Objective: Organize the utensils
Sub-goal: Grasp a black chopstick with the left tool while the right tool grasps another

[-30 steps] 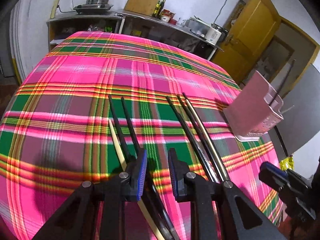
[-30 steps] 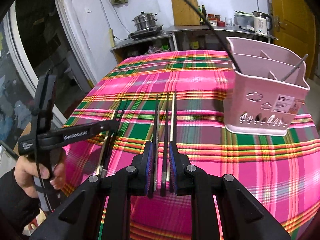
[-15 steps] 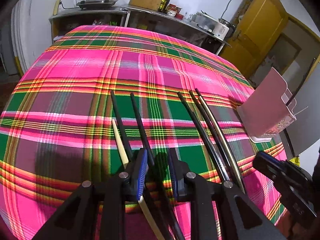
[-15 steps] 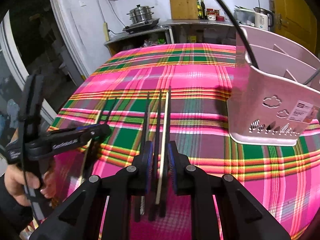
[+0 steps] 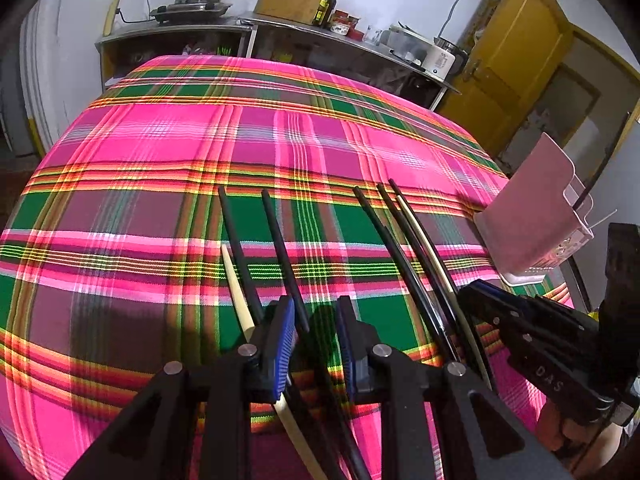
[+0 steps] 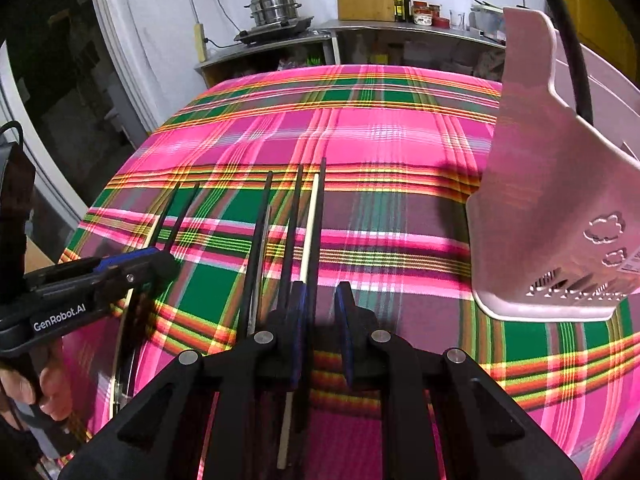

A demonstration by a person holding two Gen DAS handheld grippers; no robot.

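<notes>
Chopsticks lie in two groups on the pink plaid tablecloth [image 5: 168, 128]. In the near-left group are two black chopsticks [image 5: 280, 240] and a cream one [image 5: 236, 284]. My left gripper [image 5: 314, 340] hangs low over them, open, with one black chopstick running into the gap between its blue pads [image 5: 282, 344]. The right group [image 6: 304, 232] holds several black chopsticks and a cream one. My right gripper [image 6: 320, 332] sits over their near ends, open, a black one passing between its fingers untouched. A pink utensil holder [image 6: 552, 200] stands to the right with a black stick in it.
The holder [image 5: 528, 208] stands close by the right gripper [image 5: 492, 304]. A hand [image 6: 48, 396] grips the left gripper [image 6: 136, 264] at the table's left edge. Behind the table a counter [image 5: 280, 28] carries a steamer pot, a cutting board, bottles and a kettle. A yellow door is at the far right.
The right gripper has come forward and down over the right group of chopsticks, and the holder looms larger beside it. The left gripper has hardly moved.
</notes>
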